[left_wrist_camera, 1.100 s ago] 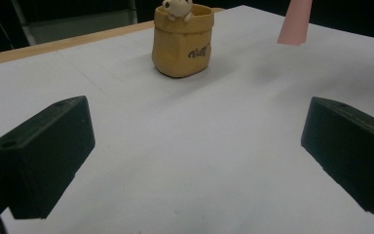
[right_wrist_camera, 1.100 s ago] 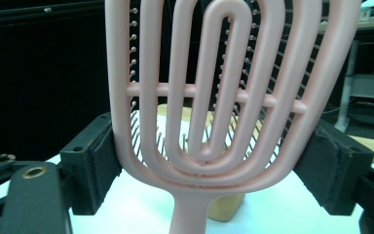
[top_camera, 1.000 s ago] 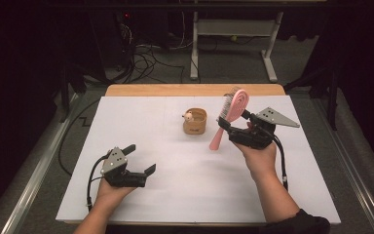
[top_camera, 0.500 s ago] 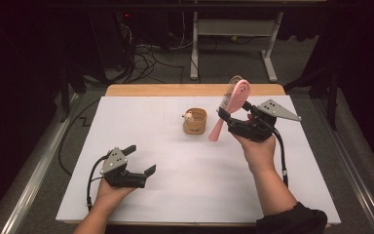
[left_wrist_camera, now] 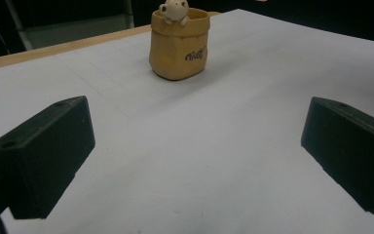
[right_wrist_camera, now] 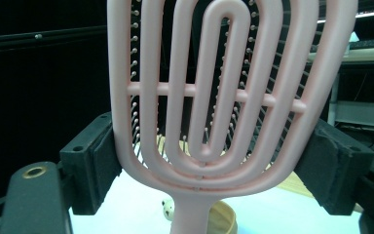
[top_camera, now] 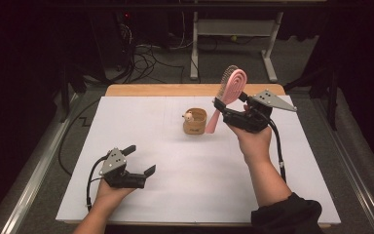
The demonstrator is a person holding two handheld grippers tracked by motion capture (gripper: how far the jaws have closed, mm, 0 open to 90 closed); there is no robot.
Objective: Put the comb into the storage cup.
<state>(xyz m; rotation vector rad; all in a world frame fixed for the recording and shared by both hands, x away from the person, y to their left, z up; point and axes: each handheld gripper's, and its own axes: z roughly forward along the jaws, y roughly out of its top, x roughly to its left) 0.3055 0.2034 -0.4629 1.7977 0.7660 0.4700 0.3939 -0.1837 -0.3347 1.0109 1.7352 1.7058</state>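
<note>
1. The right gripper (top_camera: 220, 105) is raised above the white table (top_camera: 272, 195) at about 1 o'clock from its centre, its jaws clamped on the lower head of a pink hairbrush (top_camera: 228, 95).
2. The hairbrush stands nearly upright, tilted slightly, bristles turned away from the person (in the right gripper view its looped, vented back (right_wrist_camera: 224, 92) faces the camera).
3. Its handle end hangs just above the rim of a small tan holder (top_camera: 195, 122), which stands at 12 o'clock from the table's centre; whether they touch I cannot tell.
4. A little white figure (left_wrist_camera: 174, 9) peeks over the holder's rim.
5. The left gripper (top_camera: 142, 160) rests low at 7 o'clock, jaws spread wide with nothing between them.
</note>
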